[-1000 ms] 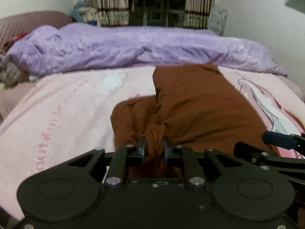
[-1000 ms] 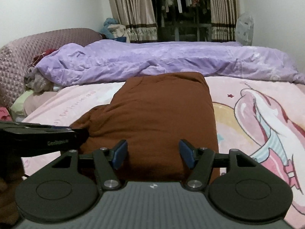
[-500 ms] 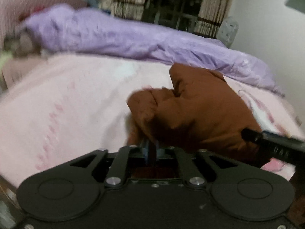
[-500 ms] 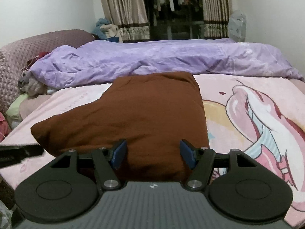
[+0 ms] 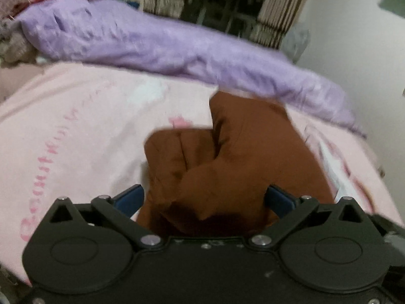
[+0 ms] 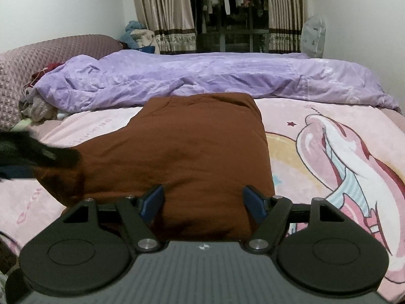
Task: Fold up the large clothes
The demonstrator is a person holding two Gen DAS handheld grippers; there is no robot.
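A brown garment [image 6: 197, 149] lies partly folded on the pink bedsheet [image 6: 329, 152]. Its near-left part is bunched and creased in the left wrist view [image 5: 192, 162]. My left gripper [image 5: 205, 198] is open, its blue pads apart on either side of the bunched near edge, holding nothing. It shows as a dark blurred shape at the left of the right wrist view [image 6: 38, 152]. My right gripper [image 6: 202, 202] is open over the garment's near edge, with the cloth between its pads.
A rumpled purple duvet [image 6: 202, 81] lies across the far side of the bed. A quilted headboard [image 6: 30, 58] and a pile of clothes [image 6: 38, 106] are at the left. Curtains [image 6: 164, 15] and a fan [image 6: 314, 35] stand behind.
My left gripper, shut on the garment's left part, dragged it and then opened and let it go. The left flap now lies bunched. The right gripper stayed open and barely moved.
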